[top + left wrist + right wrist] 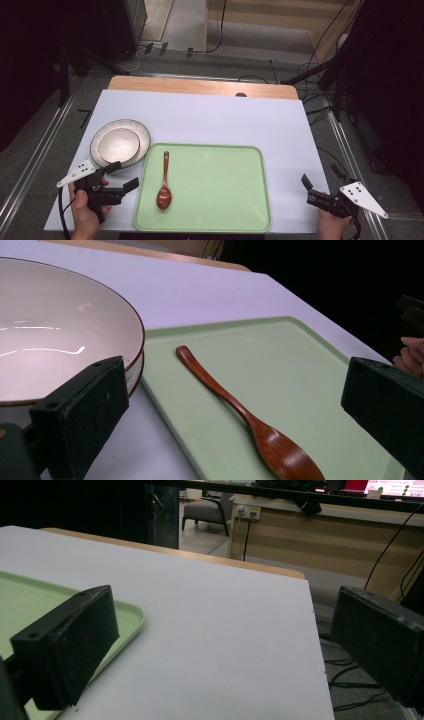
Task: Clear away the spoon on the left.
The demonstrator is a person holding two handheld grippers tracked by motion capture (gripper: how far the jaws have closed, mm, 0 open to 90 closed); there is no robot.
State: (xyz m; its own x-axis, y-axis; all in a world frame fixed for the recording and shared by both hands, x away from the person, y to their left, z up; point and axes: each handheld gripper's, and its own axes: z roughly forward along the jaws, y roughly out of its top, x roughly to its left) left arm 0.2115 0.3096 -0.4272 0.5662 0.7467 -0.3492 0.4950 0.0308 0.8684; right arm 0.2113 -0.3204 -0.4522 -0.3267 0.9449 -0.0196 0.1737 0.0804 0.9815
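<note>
- Left gripper [122, 176]: black body, two blocky black jaws with small screw holes, a grey three-cornered plate with dark dots, and a black cable.
- Right gripper [321, 184]: the same build; its cable seems black, half hidden.
- Hands bare; no sleeves visible.

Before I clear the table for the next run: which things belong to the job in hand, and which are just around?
In the job:
- wooden spoon
- green tray
- bowl on its plate
- left gripper, open beside them

Just around:
- right gripper, open, off to the side
- floor cables
</note>
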